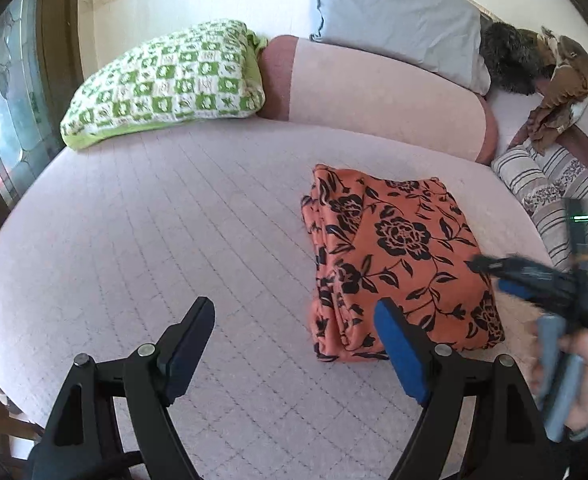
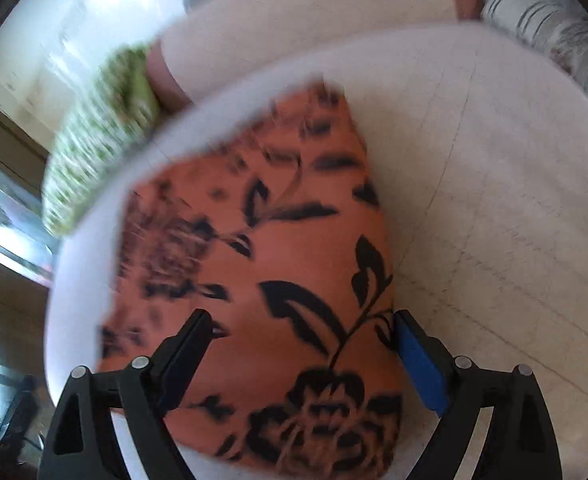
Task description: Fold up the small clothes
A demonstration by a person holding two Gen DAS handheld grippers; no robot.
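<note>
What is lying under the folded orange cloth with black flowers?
The orange floral cloth lies folded in layers on the pale quilted bed cover, which shows all around it. Anything between its layers, or directly beneath it, is covered and cannot be seen.

Right wrist view is smeared with motion: the orange floral cloth blurs along its upper left edge, and the green checked pillow is just streaks. In the left wrist view, the right claw at right is blurred, its jaw state unreadable.
</note>
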